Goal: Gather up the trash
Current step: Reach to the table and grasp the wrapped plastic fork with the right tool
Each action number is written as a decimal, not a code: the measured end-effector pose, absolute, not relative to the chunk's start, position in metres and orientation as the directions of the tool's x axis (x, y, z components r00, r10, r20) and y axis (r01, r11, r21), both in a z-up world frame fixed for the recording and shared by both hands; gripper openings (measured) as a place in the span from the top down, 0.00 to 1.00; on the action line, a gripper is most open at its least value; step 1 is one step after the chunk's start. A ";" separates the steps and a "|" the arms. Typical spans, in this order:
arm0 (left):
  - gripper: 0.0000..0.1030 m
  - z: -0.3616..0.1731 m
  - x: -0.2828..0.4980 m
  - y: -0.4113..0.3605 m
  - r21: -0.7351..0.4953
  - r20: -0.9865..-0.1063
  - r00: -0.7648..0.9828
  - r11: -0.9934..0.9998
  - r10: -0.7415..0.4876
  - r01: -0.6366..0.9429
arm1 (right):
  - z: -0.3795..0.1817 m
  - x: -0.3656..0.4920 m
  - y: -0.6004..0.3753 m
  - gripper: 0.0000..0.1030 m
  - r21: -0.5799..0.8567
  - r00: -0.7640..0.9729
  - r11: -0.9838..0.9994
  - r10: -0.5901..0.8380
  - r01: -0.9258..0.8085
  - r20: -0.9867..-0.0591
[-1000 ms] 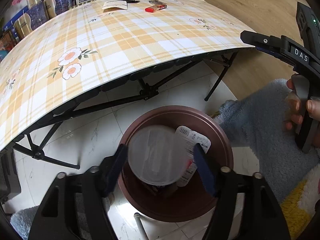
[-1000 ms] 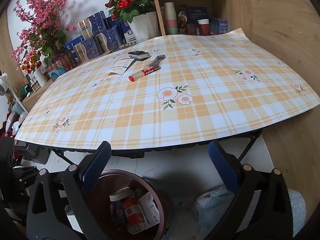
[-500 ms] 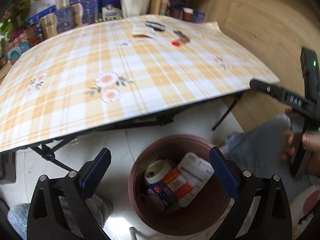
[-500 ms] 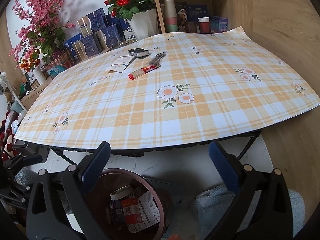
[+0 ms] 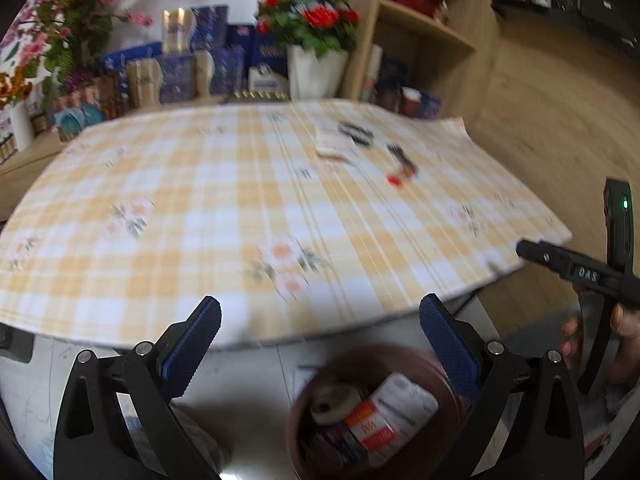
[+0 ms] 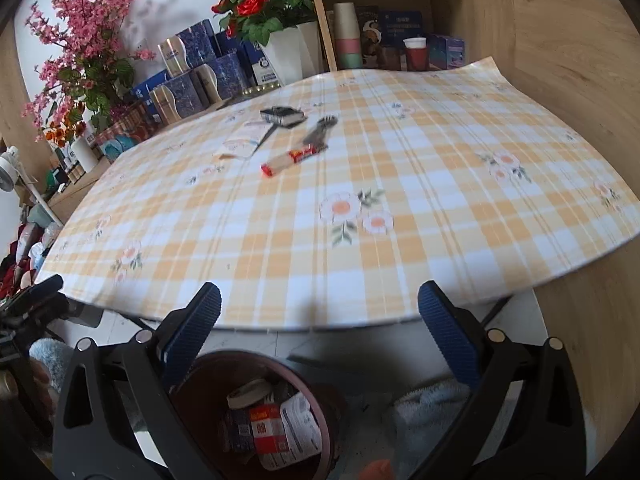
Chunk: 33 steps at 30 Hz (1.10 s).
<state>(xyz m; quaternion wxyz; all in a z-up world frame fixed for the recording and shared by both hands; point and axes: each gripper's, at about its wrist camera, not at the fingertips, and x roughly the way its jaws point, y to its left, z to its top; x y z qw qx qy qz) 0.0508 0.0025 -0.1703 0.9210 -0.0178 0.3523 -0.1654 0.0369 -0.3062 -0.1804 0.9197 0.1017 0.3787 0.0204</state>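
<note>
Trash bin (image 6: 320, 396), brown and round, sits on the floor below the near edge of the desk (image 6: 400, 264). Inside it: tape roll (image 6: 250, 390), red-labelled pack (image 6: 266, 426), white printed wrapper (image 6: 302, 426), dark blue pack (image 6: 238, 428), all piled touching each other. Same bin (image 5: 440, 368) in the left view, blurred, with the tape roll (image 5: 334, 398) and white wrapper (image 5: 404, 400) visible.

Trash on the desk, all toward the far edge: red-and-white tube (image 6: 290, 160), dark comb-like item (image 6: 320, 130) just beside and touching the tube's far end, black flat object (image 6: 282, 116) near it, white paper packet (image 6: 242, 144) on the left of the group. Left view shows this cluster blurred, too smeared to separate well.

Left tool (image 5: 320, 344): wide, nothing between the blue pads (image 5: 192, 344), above the bin at the desk's near edge. Right tool (image 6: 320, 340): wide too, nothing held, pads (image 6: 446, 340) over the near edge with the bin below.

Right hand (image 5: 600, 340) grips the black handle at the left view's right side. Desk has an orange plaid cloth with flowers. Behind the far edge: red flowers in a white pot (image 6: 286, 54), pink blossoms (image 6: 80, 40), blue boxes (image 6: 192, 76), wooden shelf (image 6: 400, 20) with cups. Pale blue fluffy rug (image 6: 428, 408) on the floor right of the bin.
</note>
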 end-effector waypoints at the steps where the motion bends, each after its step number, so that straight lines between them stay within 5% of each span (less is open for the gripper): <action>1: 0.06 -0.166 0.054 0.006 -0.150 -0.634 0.708 0.948 -0.309 0.279 | -0.177 0.042 -0.308 0.06 0.205 0.718 0.978 0.117 0.036 -0.686; 13: 0.06 -0.129 0.120 0.029 -0.146 -0.553 0.802 0.974 -0.226 0.174 | -0.161 0.176 -0.315 0.06 0.099 0.685 0.995 0.094 -0.032 -0.723; 23: 0.06 -0.129 0.164 0.015 -0.138 -0.585 0.780 0.975 -0.221 0.173 | -0.182 0.296 -0.314 0.08 0.098 0.642 0.995 0.068 0.011 -0.763; 29: 0.06 -0.141 0.189 0.014 -0.203 -0.630 0.734 0.966 -0.254 0.160 | -0.203 0.326 -0.299 0.34 0.020 0.557 1.000 0.028 -0.020 -0.830; 30: 0.06 -0.143 0.193 0.012 -0.212 -0.634 0.726 0.962 -0.267 0.169 | -0.207 0.328 -0.298 0.43 0.012 0.543 1.000 0.025 -0.027 -0.840; 32: 0.06 -0.144 0.201 0.005 -0.222 -0.640 0.712 0.956 -0.290 0.190 | -0.207 0.328 -0.295 0.81 0.020 0.539 0.999 0.045 -0.051 -0.841; 33: 0.06 -0.145 0.206 0.001 -0.224 -0.642 0.706 0.954 -0.298 0.199 | -0.205 0.326 -0.295 0.85 0.010 0.546 0.999 0.033 -0.045 -0.837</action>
